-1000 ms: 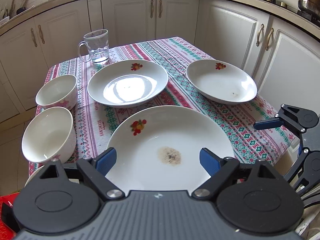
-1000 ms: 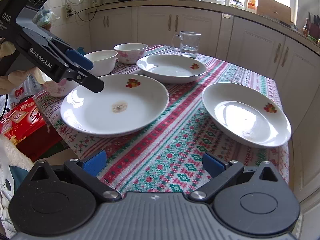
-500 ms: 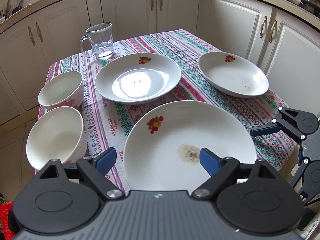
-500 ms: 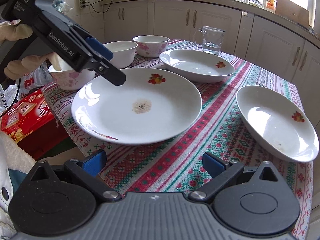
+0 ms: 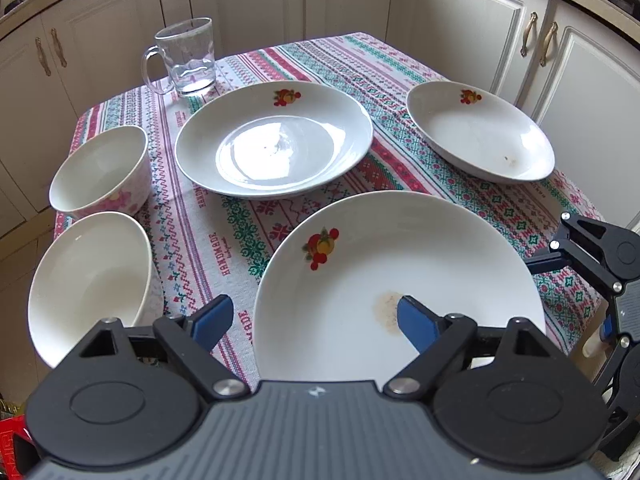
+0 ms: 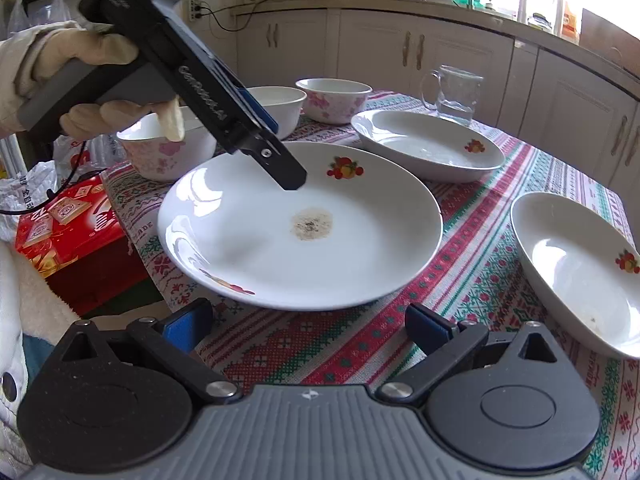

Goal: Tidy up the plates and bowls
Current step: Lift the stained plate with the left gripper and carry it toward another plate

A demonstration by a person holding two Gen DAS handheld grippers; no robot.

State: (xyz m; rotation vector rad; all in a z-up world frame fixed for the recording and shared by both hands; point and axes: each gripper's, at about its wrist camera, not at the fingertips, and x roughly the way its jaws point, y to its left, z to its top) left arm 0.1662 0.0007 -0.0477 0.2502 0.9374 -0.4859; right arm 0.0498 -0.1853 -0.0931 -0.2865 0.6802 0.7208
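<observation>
A large white plate [image 5: 400,264] with a fruit print and a brown stain lies at the table's near edge; it also shows in the right wrist view [image 6: 300,228]. My left gripper [image 5: 312,318] is open and empty, its right finger over the plate's near left rim. A second plate [image 5: 276,140] lies in the middle, a third [image 5: 480,132] at the right. Two bowls [image 5: 100,168] [image 5: 88,280] stand at the left. My right gripper [image 6: 308,326] is open and empty, just short of the stained plate's rim.
A glass mug [image 5: 184,60] stands at the table's far left. A patterned cloth [image 5: 224,240] covers the table. A third bowl [image 6: 160,148] stands at the left edge. A red box [image 6: 68,220] sits below the table. White cabinets [image 5: 480,28] surround the table.
My left gripper has moved left and forward over the stained plate's left rim. My right gripper has moved closer to that plate.
</observation>
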